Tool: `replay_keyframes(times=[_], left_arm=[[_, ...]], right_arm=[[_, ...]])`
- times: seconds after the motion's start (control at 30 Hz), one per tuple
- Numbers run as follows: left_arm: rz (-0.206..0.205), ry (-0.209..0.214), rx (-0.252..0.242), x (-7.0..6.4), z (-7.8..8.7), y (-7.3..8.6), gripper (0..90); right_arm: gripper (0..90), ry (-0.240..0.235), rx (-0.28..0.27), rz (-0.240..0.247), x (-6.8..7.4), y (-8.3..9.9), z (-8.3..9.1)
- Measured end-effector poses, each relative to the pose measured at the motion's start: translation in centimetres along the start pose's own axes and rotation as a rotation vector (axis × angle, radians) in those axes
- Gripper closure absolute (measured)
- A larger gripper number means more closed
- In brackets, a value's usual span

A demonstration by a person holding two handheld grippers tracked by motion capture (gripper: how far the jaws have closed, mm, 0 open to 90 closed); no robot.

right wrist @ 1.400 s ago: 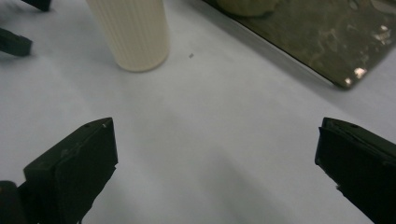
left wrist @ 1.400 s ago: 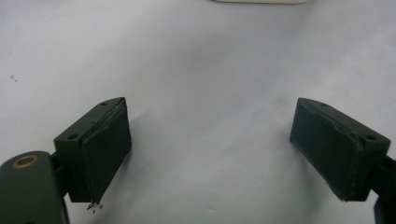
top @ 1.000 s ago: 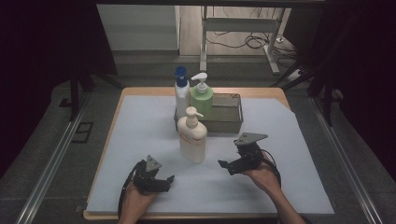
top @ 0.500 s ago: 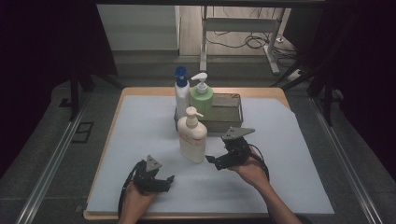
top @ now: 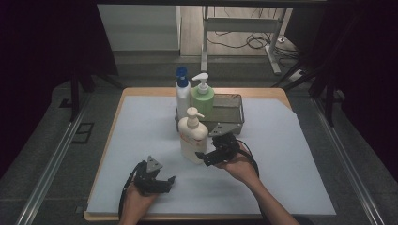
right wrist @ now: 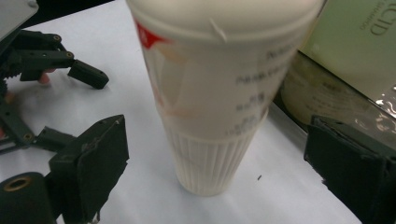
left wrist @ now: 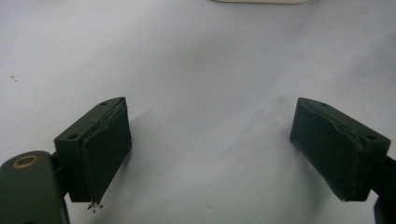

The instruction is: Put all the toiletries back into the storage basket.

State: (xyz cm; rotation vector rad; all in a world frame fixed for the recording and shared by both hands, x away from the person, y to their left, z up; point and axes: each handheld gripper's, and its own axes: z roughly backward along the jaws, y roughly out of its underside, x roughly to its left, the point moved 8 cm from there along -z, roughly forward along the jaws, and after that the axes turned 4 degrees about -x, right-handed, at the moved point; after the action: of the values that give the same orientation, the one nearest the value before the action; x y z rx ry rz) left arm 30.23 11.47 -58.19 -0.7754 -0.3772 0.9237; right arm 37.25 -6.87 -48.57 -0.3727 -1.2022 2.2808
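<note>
A cream pump bottle [top: 193,136] with a red-and-white label stands upright on the white sheet in front of the metal tray [top: 237,119]. My right gripper [top: 202,156] is open at the bottle's lower right side. In the right gripper view the cream pump bottle [right wrist: 210,98] stands between the two jaws, with a gap on each side. My left gripper [top: 170,182] rests open near the front edge of the sheet, and in the left gripper view its black pads [left wrist: 103,151] hold nothing over the white paper.
A green pump bottle [top: 202,96] and a white bottle with a blue cap [top: 182,93] stand at the tray's left end. The white sheet [top: 291,154] covers a wooden table. A metal rail [top: 51,154] runs along the left side.
My right gripper has moved left and forward across the sheet until its jaws straddle the cream bottle's base. The left gripper has stayed put.
</note>
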Motion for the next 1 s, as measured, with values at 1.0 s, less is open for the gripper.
replay_keyframes(times=[1.0], left_arm=[[-0.003,0.002,0.002,0.0,0.0,0.0,12.1]], right_arm=[[33.0,0.049,-0.011,0.023,0.5,-3.7,-2.5]])
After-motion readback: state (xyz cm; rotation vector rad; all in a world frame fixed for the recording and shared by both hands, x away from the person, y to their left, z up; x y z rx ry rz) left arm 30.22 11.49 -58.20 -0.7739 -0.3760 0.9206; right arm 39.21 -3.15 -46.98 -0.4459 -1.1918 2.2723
